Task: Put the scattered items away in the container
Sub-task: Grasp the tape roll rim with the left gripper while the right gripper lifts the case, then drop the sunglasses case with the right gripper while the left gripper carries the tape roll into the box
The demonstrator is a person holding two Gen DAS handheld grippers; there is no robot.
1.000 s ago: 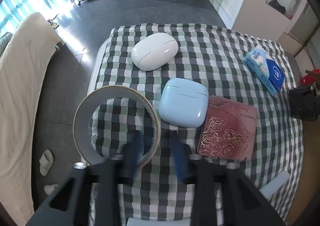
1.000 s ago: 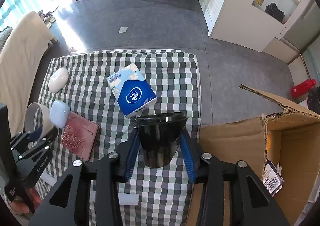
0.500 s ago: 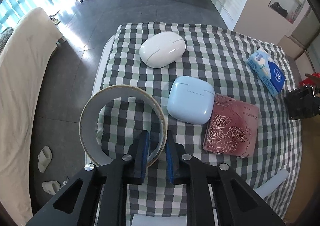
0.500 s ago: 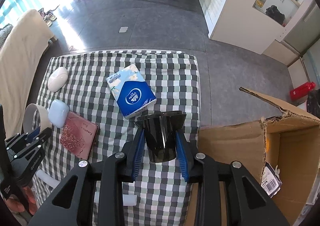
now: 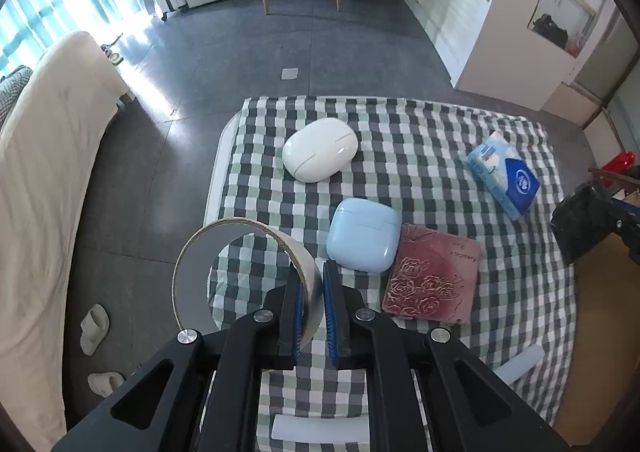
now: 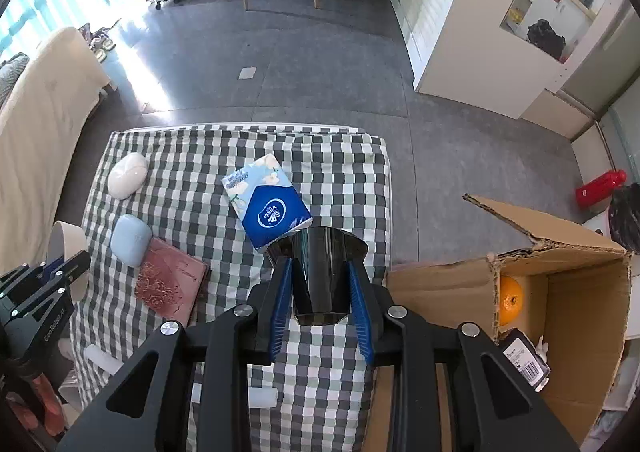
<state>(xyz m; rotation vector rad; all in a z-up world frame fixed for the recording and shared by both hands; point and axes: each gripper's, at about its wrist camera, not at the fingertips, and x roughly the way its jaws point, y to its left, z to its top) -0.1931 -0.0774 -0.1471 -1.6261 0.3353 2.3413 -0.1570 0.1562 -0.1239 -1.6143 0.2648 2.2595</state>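
Note:
My left gripper [image 5: 314,304] is shut on the rim of a tape roll [image 5: 192,280] and holds it tilted up over the checkered table's left edge. My right gripper [image 6: 320,292] is shut on a black cup [image 6: 320,268], held above the table next to the open cardboard box [image 6: 580,300]. On the cloth lie a white oval case [image 5: 320,150], a light blue case [image 5: 363,235], a red rose-embossed wallet [image 5: 432,278] and a blue tissue pack [image 5: 504,174].
The box holds an orange [image 6: 510,300] and a barcoded packet [image 6: 522,356]. White tubes [image 5: 320,428] lie near the table's front edge. A sofa [image 5: 40,156] stands left, slippers [image 5: 94,328] on the floor, a red bottle [image 6: 600,188] at the right.
My left gripper closed on the tape roll's rim and lifted it so it tilts up. My right gripper tightened on the black cup and carried it toward the box.

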